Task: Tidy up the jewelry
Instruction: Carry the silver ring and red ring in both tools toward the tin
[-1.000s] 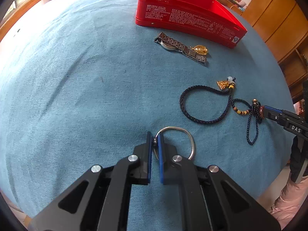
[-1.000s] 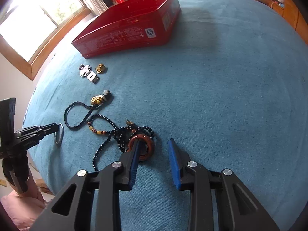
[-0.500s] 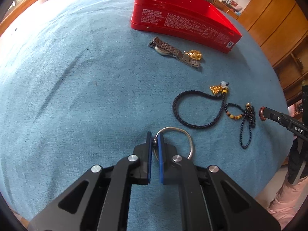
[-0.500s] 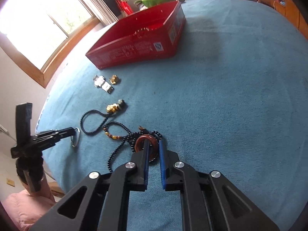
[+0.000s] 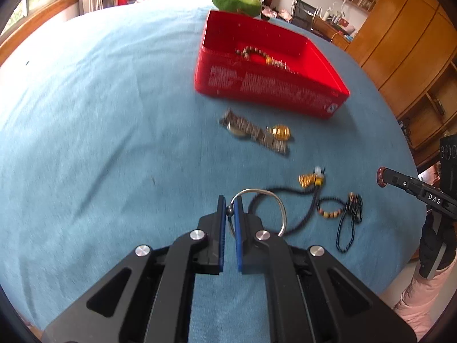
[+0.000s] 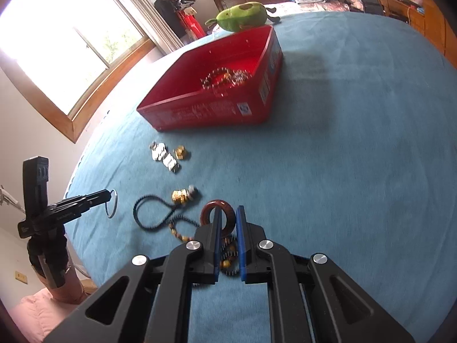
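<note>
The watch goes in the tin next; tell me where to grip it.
Probably grip the watch across its link strap, mid-length, from above: it lies flat, long and thin, so jaws span its width. Avoid the gold charm beside one end.

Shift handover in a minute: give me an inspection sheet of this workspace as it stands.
Surface: blue cloth, wrinkled, covers the whole top.
Job's things: red tin open, beaded bracelet inside; watch, gold charm, black cord with gold pendant and bead strand lie on the cloth.
Clutter: green plush toy behind the tin.
Grippers: left tool shut on silver bangle; right tool shut on reddish-brown ring.
Cables: nothing seen.
Surroundings: window, wooden cabinets.
</note>
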`<state>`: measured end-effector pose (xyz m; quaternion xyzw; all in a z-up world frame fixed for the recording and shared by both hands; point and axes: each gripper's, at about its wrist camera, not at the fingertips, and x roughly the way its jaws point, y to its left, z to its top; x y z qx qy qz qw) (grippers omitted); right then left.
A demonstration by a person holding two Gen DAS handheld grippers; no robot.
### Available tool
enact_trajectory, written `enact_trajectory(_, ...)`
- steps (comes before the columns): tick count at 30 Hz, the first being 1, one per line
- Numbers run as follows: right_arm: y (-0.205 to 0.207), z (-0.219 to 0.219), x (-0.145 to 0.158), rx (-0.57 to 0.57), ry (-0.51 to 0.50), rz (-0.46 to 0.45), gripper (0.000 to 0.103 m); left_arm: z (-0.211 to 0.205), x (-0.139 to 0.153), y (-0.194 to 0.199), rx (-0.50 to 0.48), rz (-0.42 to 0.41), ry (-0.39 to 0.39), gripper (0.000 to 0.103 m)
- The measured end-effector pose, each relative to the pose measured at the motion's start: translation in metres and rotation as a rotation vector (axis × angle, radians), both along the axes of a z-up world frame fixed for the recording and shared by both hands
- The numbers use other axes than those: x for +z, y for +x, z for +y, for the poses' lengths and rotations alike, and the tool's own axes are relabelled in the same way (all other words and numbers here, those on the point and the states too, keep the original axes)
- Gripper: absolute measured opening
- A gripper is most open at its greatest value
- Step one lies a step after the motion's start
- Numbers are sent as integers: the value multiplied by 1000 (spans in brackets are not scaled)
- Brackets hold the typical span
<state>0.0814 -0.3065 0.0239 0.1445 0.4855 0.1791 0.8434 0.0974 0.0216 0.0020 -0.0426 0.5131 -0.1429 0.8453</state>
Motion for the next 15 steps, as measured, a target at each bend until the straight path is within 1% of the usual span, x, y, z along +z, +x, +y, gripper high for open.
enact_trajectory(8, 46, 6, 32, -13, 18, -59, 10, -10, 29, 40, 4, -49, 12, 4)
enact_trajectory(15, 102, 12, 54, -31, 44, -94, 10, -24, 55, 97, 18, -87, 3, 4)
